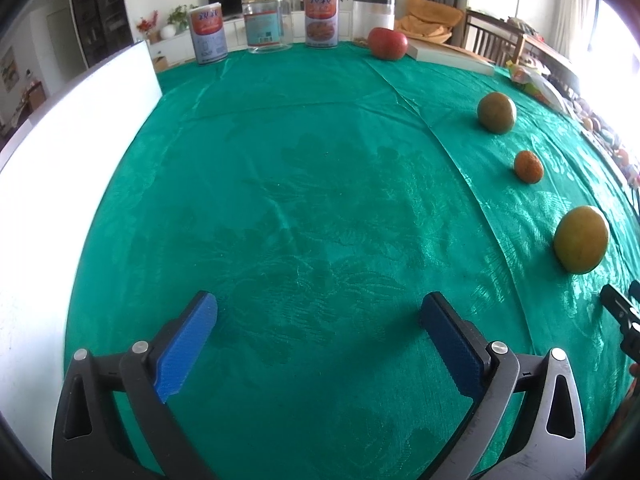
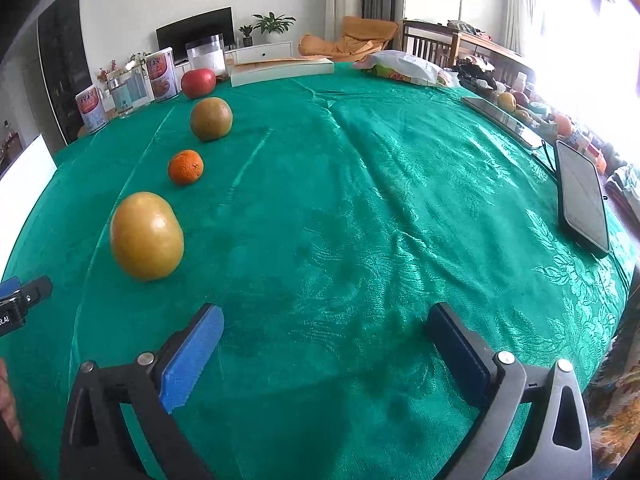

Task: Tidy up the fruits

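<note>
Both grippers hang empty over a green tablecloth [image 2: 360,184]: the left gripper [image 1: 318,312] has its blue pads spread wide with nothing but cloth between them; the right gripper [image 2: 324,324] stands just as wide, equally bare. Outward from the right gripper, four fruits run in a single line toward the far edge: a large yellow fruit [image 2: 147,236] nearest, then a small orange [image 2: 185,167], a green-brown fruit [image 2: 211,118], and a red apple [image 2: 198,82] at the back; none touches its neighbour. Judging by that tidy row and the empty jaws, the sorting looks finished or nearly so; no loose fruit lies on the open cloth. Behind the apple stand two printed tins [image 1: 322,18], one clear glass jar [image 1: 267,22] and one clear container [image 1: 373,14] with white contents; a flat white box [image 2: 282,69] lies beside them. On the right side lie two dark phones [image 2: 582,196], with a snack bag [image 2: 404,67] further back.
</note>
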Demonstrator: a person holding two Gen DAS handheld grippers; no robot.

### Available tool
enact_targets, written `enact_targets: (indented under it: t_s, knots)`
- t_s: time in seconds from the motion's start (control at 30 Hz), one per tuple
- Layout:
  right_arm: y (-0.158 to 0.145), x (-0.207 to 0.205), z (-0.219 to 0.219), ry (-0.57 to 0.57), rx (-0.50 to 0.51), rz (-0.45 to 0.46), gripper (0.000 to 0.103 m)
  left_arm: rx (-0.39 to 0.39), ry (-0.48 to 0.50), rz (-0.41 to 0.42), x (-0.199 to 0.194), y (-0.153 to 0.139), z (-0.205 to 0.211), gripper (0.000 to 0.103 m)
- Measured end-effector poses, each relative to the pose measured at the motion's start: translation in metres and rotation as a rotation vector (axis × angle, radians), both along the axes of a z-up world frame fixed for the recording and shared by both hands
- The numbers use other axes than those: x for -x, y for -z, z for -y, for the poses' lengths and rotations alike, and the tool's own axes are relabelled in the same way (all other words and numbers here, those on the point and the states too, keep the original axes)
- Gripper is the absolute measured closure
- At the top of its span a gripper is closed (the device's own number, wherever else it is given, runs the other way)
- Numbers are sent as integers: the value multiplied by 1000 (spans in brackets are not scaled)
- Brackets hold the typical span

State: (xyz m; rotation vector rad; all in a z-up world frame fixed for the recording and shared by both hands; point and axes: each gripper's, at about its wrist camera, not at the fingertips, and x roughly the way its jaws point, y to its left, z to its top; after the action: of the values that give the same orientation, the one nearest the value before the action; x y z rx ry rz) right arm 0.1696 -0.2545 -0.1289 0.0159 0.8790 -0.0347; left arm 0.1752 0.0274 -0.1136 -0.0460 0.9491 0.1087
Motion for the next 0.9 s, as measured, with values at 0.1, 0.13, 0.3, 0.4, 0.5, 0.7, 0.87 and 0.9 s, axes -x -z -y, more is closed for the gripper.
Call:
enact_targets:
  t_s: [0.1, 0.13, 0.3, 0.4, 0.5, 0.7, 0.87, 0.9]
  knots:
    - [0, 1, -1, -1, 2, 3, 0, 0, -1, 0, 0, 0, 0, 1]
    - [1, 1, -1, -1, 2, 3, 0, 0, 0, 0, 0, 0, 0, 1]
    - [0, 1, -1, -1, 2, 3, 0, 0, 0, 0, 0, 0, 0, 1]
    - [0, 2, -1, -2, 2, 3, 0, 0, -1, 0, 0, 0, 0, 1]
    - [0, 2, -1, -2, 2, 3, 0, 0, -1, 1, 1, 0, 0, 1]
    - [0, 2, -1, -2, 2, 4, 0, 0, 0, 1, 1, 0, 0, 1]
    - [0, 2, -1, -2, 2, 4, 0, 0, 0, 1, 1, 0, 0, 1]
    - [0, 2, -1, -2, 2, 5, 0, 0, 0, 1, 1, 0, 0, 1]
